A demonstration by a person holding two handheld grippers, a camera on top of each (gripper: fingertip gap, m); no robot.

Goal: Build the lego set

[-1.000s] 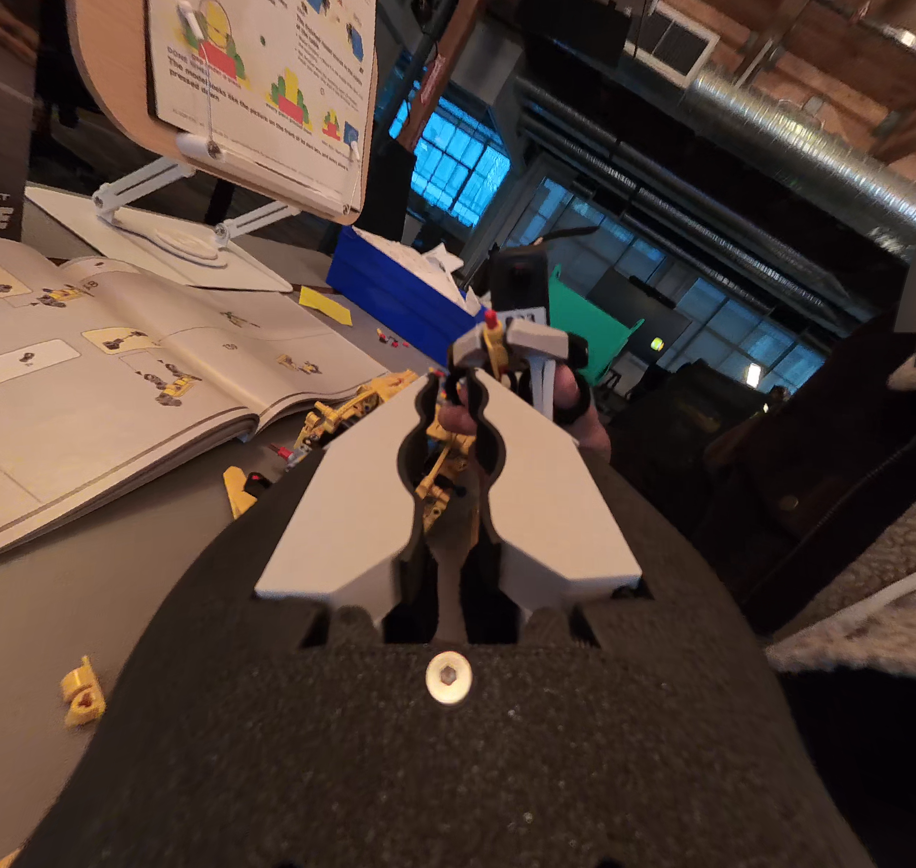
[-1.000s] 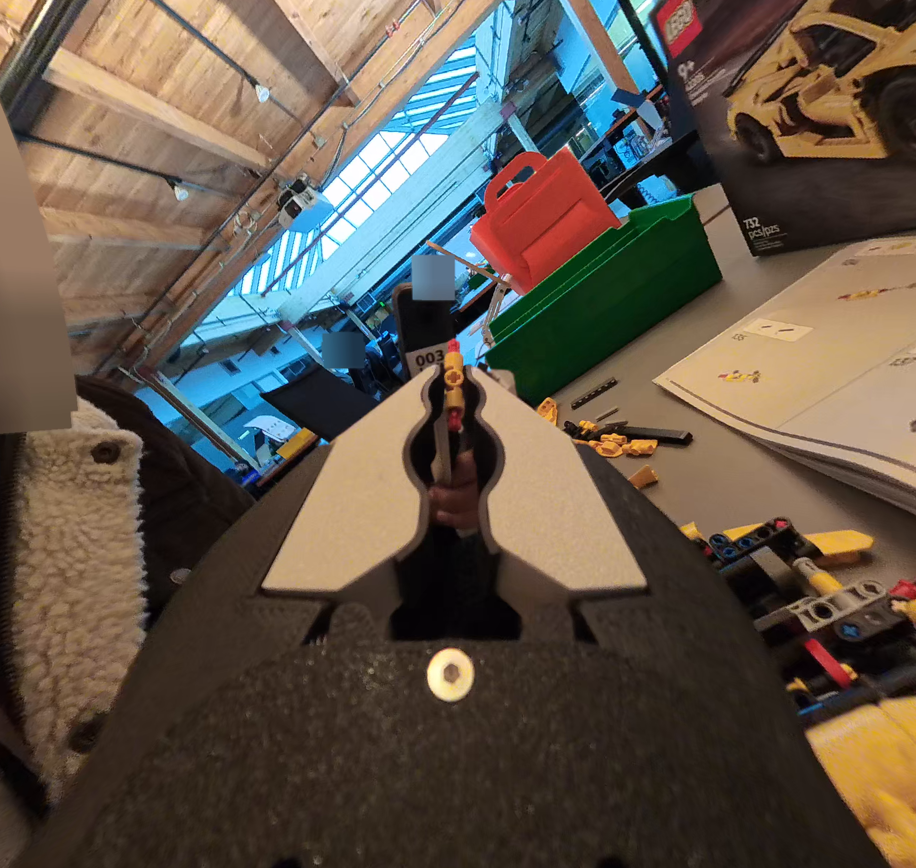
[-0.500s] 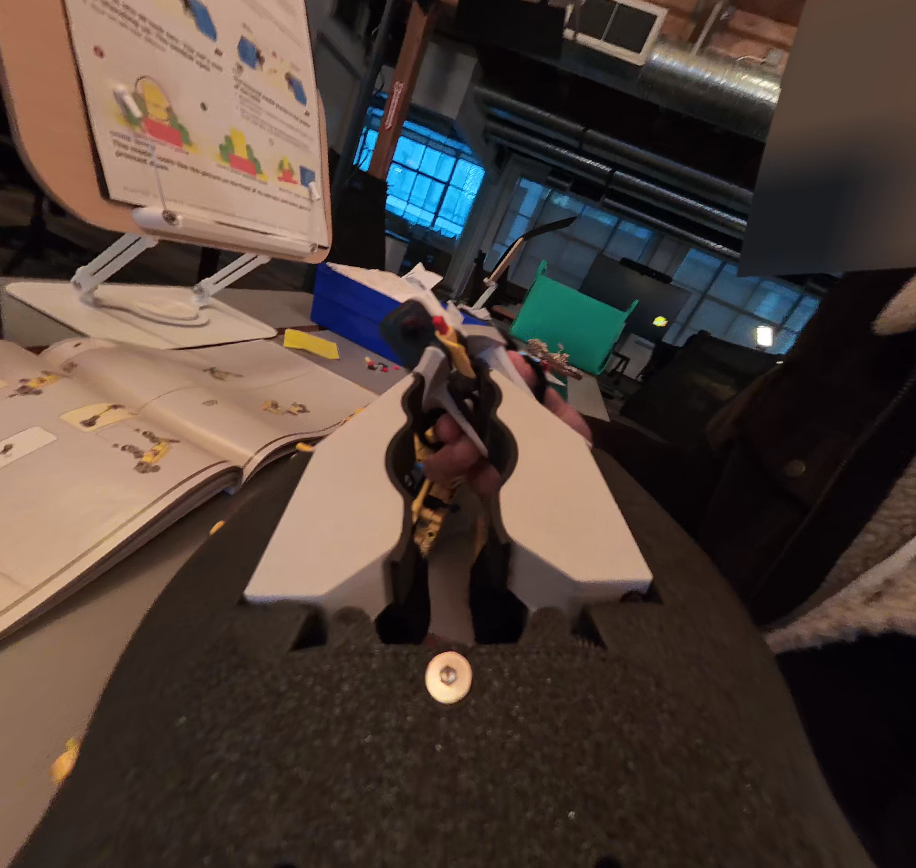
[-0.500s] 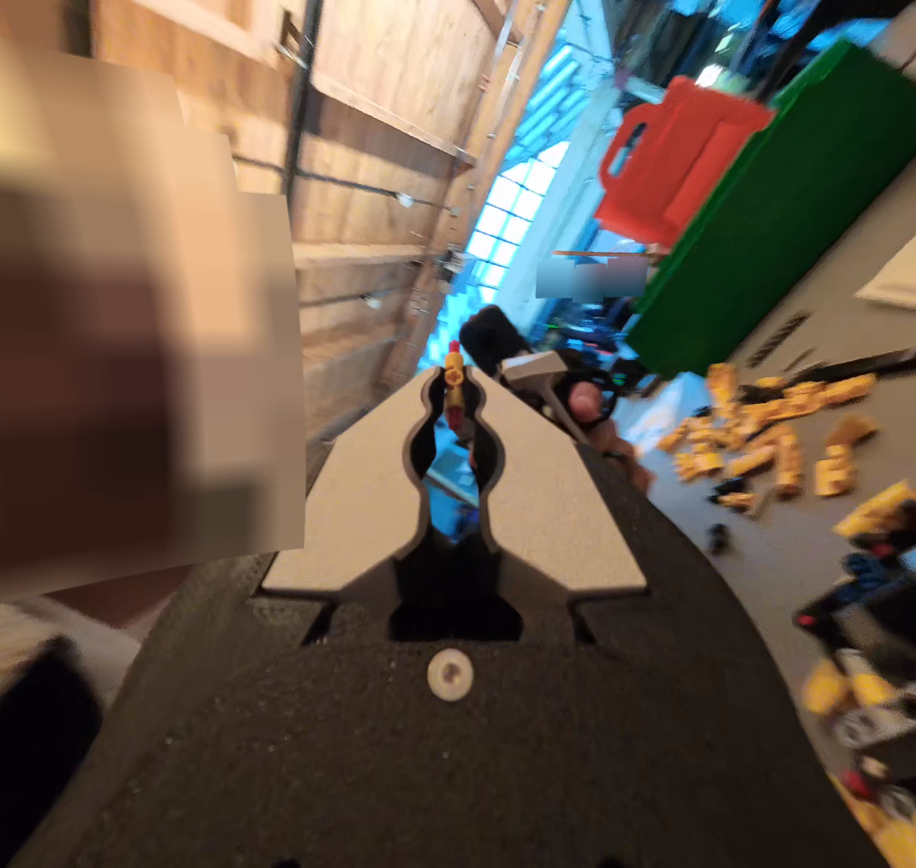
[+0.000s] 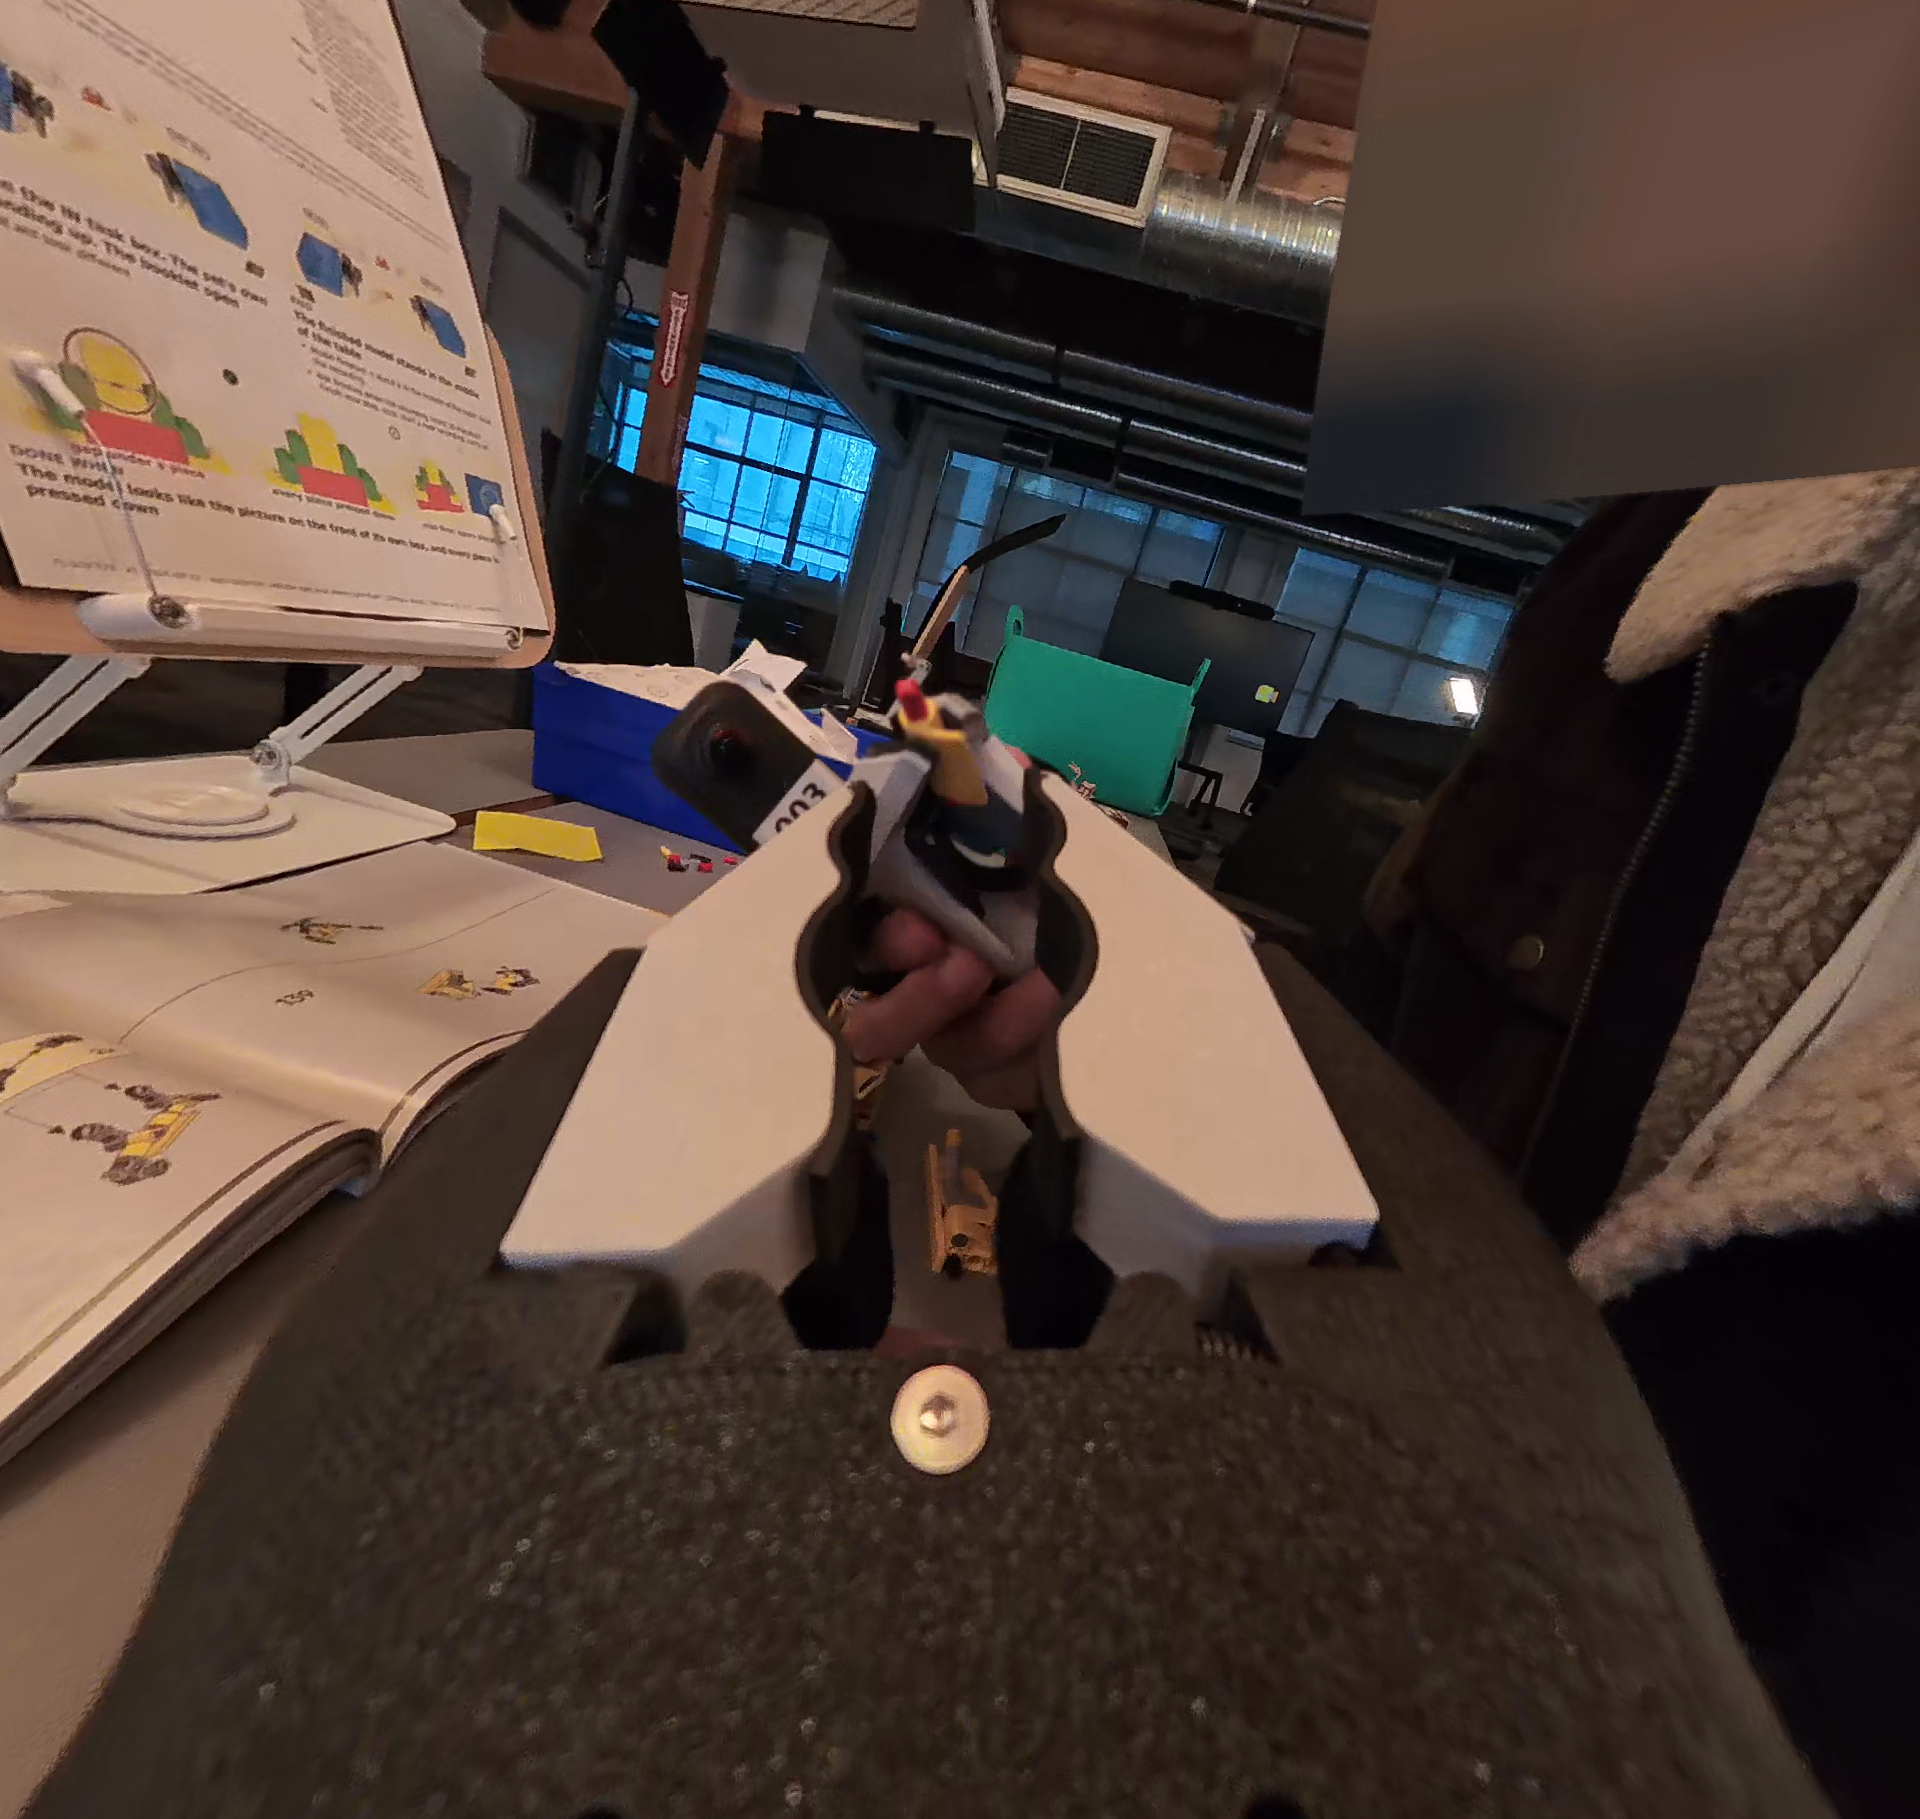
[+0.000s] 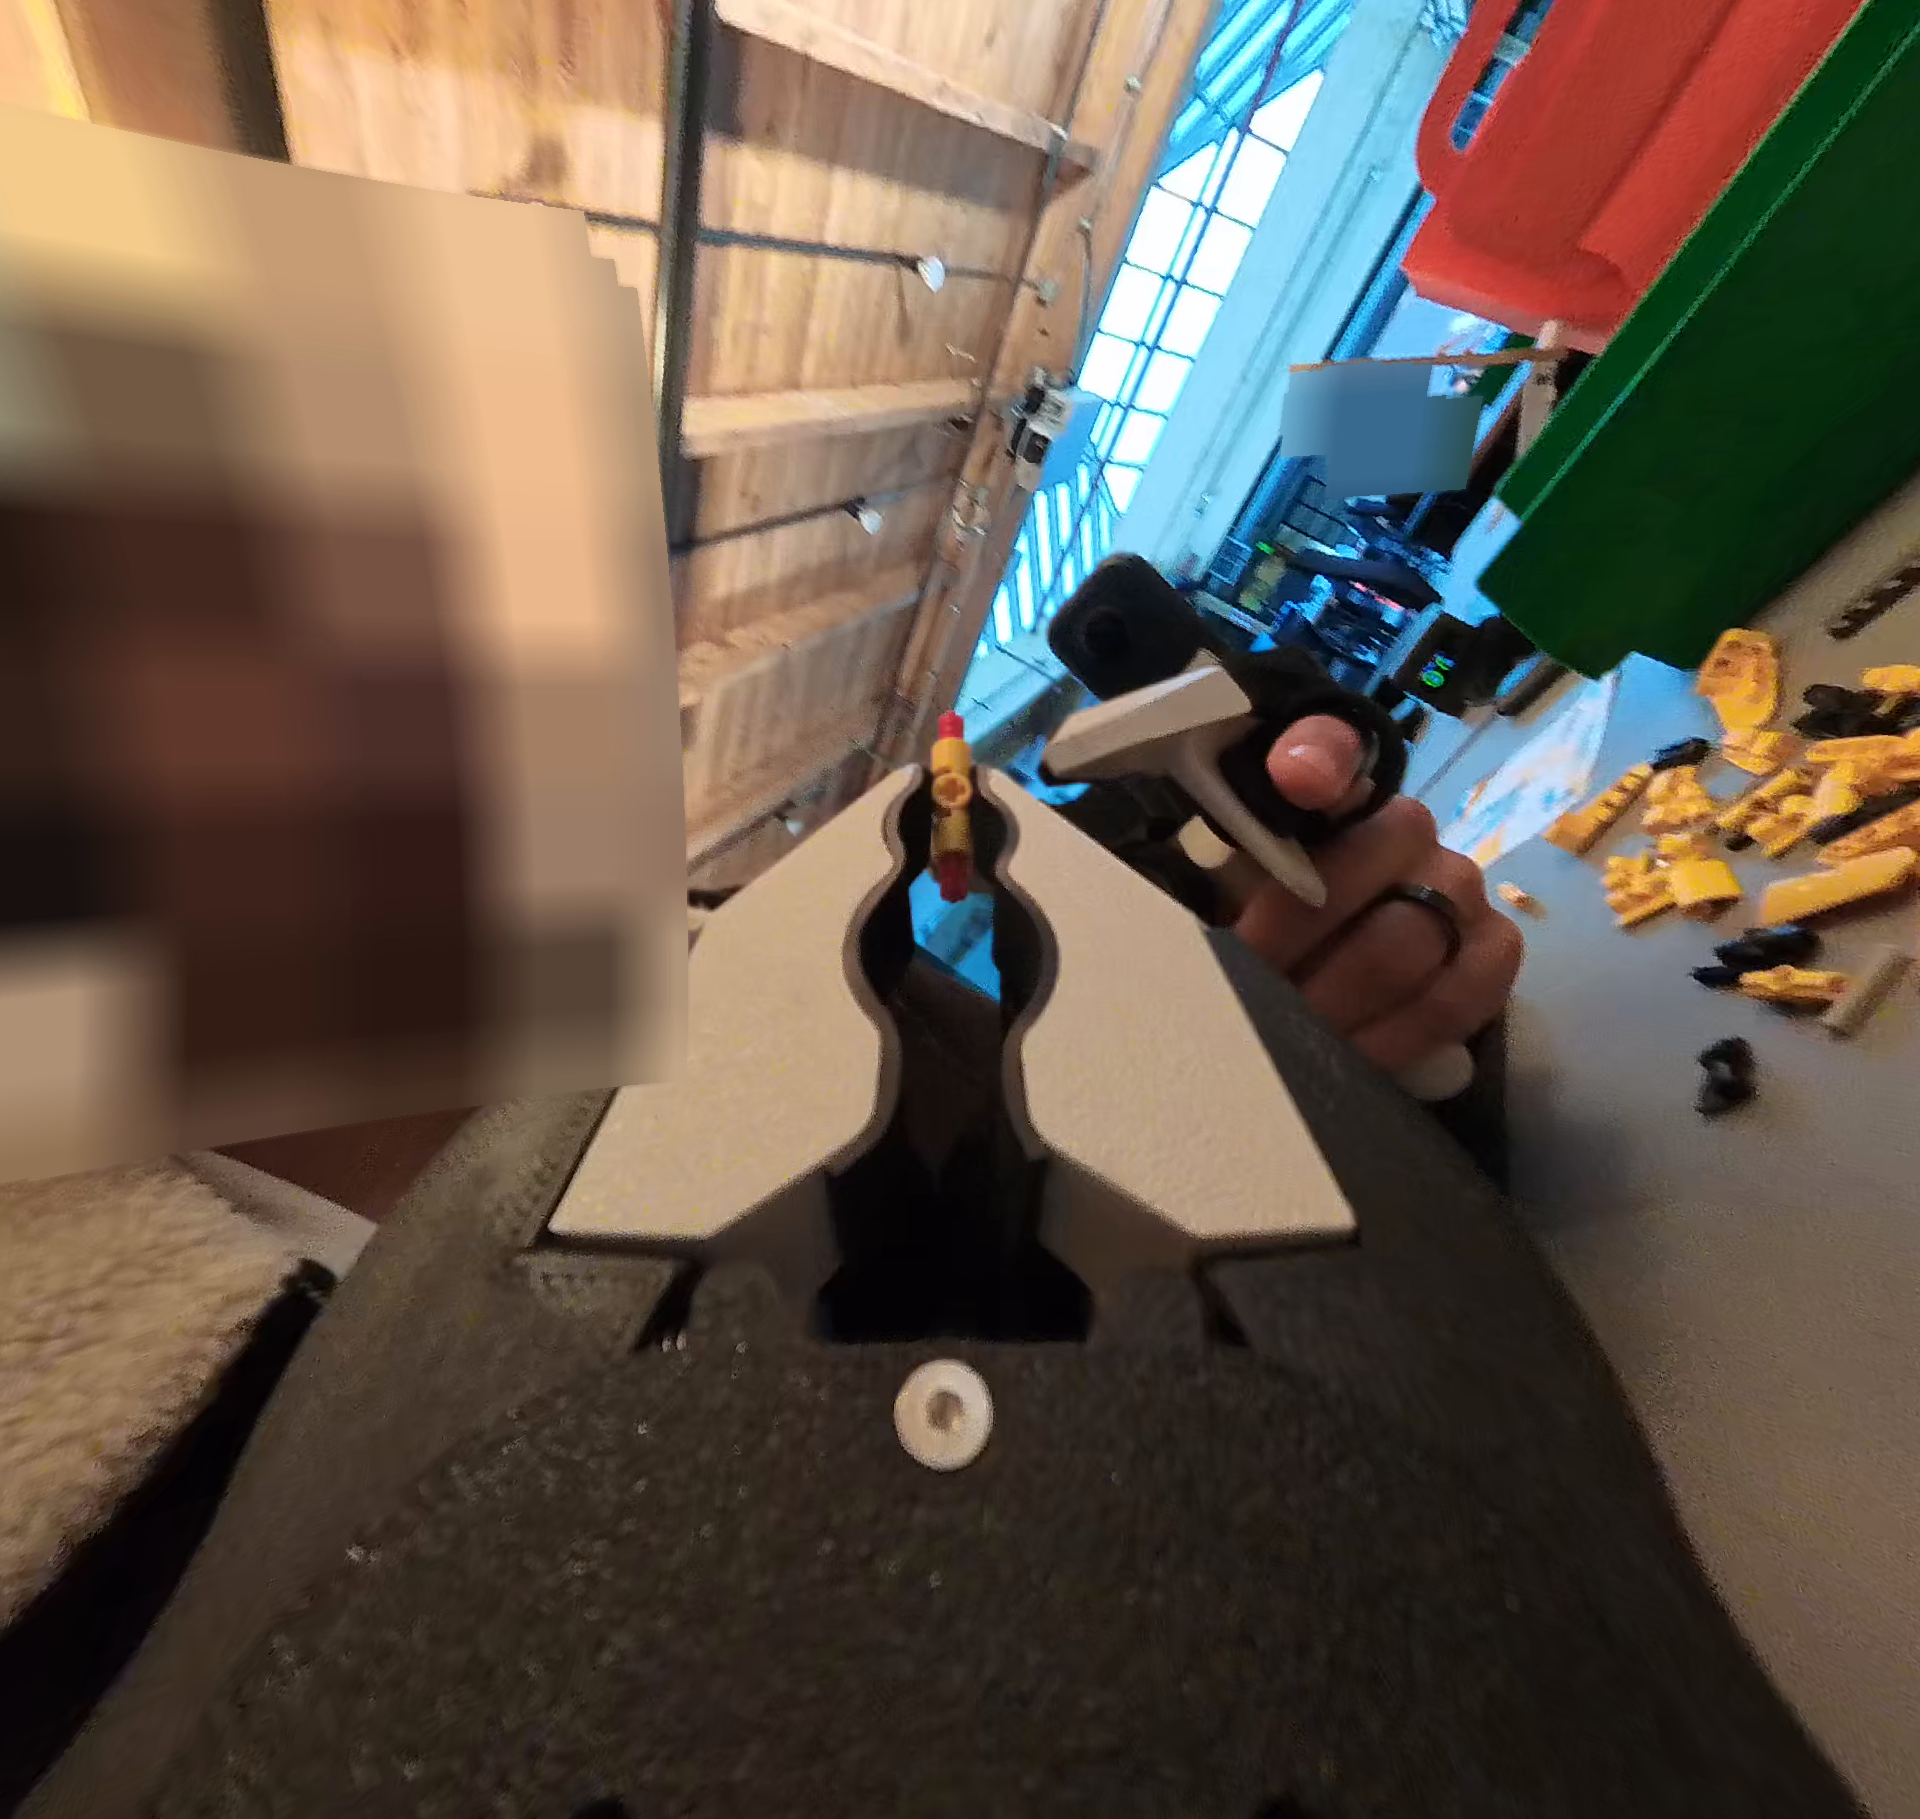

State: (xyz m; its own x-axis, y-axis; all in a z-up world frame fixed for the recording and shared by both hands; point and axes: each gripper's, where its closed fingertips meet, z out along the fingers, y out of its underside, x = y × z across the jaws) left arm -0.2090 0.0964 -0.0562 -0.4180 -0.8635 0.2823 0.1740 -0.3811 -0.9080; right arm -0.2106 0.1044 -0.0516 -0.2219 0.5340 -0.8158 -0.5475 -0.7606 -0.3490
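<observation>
A small, light, rigid yellow connector (image 6: 950, 801) on a red axle is being pinched at the tips of the right gripper (image 6: 950, 813), held aloft, best grasped across its yellow middle, while the left gripper (image 5: 940, 896) is being kept empty, jaws parted.

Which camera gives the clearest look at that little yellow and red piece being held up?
The right wrist view: the yellow and red piece sits sharp between its own tool's tips. The left wrist view shows it farther off, partly hidden.
</observation>
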